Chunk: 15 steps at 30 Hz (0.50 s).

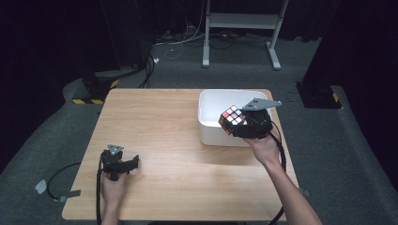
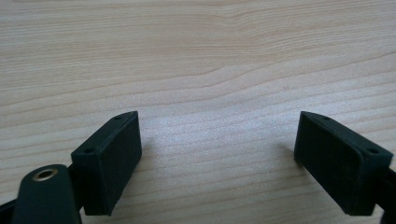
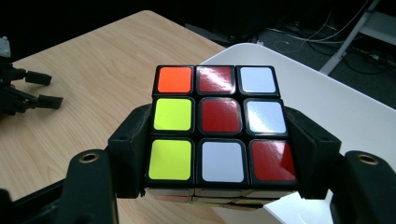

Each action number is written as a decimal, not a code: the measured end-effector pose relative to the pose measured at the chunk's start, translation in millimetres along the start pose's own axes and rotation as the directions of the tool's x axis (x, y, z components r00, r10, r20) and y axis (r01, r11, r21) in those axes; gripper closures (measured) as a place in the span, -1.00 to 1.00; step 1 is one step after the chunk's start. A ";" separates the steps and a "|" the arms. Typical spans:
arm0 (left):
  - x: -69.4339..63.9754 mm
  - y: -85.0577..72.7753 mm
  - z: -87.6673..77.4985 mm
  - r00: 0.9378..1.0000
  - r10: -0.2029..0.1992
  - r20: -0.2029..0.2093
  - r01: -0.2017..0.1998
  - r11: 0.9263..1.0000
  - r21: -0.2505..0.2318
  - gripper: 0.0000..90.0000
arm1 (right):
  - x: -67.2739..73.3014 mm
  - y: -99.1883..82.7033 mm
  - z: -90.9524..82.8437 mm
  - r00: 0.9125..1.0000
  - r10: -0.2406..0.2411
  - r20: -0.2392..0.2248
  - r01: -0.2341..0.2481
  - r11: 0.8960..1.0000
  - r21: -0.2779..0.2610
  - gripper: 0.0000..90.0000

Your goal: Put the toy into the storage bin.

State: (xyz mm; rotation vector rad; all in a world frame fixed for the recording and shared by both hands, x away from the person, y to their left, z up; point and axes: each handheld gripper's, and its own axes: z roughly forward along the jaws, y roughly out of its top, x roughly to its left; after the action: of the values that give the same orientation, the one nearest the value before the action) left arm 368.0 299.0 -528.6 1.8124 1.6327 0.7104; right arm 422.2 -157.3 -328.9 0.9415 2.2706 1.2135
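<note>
**Cube held above the white bin, not yet put down**

The puzzle cube (image 3: 223,126) is clamped between the jaws of the right gripper (image 1: 246,123), which is seen right of centre in the high view. The cube is carried over the near rim of the white bin (image 1: 211,133); no contact with the bin floor can be made out. The pick-up is judged complete, while the lowering and release are left to do. At the lower left of the high view, the left gripper (image 1: 119,163) is rested low on the table (image 1: 159,122), its jaws spread wide with nothing between them.
</note>
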 end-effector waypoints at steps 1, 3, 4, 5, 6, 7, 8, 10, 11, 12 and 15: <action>0.0 0.0 0.0 1.000 0.000 0.000 0.000 1.000 0.000 -0.66 | -0.7 0.5 0.2 1.000 0.001 0.002 -0.001 1.000 0.004 -0.25; 0.0 0.0 0.0 1.000 0.000 0.000 0.000 1.000 0.000 -0.66 | -2.5 1.5 1.0 1.000 0.002 0.008 -0.002 1.000 0.004 -0.25; 0.0 0.0 0.0 1.000 0.000 0.000 0.000 1.000 0.000 -0.66 | -3.7 2.3 1.6 1.000 0.005 0.009 -0.005 1.000 0.001 -0.25; 0.0 0.0 0.0 1.000 0.000 0.000 0.000 1.000 0.000 -0.66 | -5.1 3.0 1.9 1.000 0.007 0.010 -0.007 1.000 0.002 -0.25; 0.0 0.0 0.0 1.000 0.000 0.000 0.000 1.000 0.000 -0.66 | -6.4 3.8 2.6 1.000 0.011 0.014 -0.011 1.000 -0.002 -0.25; 0.0 0.0 0.0 1.000 0.000 0.000 0.000 1.000 0.000 -0.66 | -7.9 4.5 3.2 1.000 0.017 0.015 -0.017 1.000 0.000 -0.25; 0.0 0.0 0.0 1.000 0.000 0.000 0.000 1.000 0.000 -0.66 | -9.9 5.1 4.2 1.000 0.016 0.018 -0.016 1.000 0.001 -0.25; 0.0 0.0 0.0 1.000 0.000 0.000 0.000 1.000 0.000 -0.66 | -12.8 6.1 6.6 0.999 0.023 0.026 -0.023 1.000 0.003 -0.25; 0.0 0.0 0.0 1.000 0.000 0.000 0.000 1.000 0.000 -0.66 | -14.1 6.5 7.6 0.999 0.026 0.028 -0.026 1.000 0.007 -0.25; 0.0 0.0 0.0 1.000 0.000 0.000 0.000 1.000 0.000 -0.66 | -15.2 6.8 8.8 0.999 0.028 0.031 -0.029 1.000 0.009 -0.25; 0.0 0.0 0.0 1.000 0.000 0.000 0.000 1.000 0.000 -0.66 | -18.0 8.2 12.0 0.999 0.032 0.037 -0.033 0.999 0.014 -0.25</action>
State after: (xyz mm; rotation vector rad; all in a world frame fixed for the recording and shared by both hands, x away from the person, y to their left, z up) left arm 368.0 299.0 -528.5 1.8125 1.6326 0.7107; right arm 445.2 -160.1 -328.0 1.0013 2.2471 1.1850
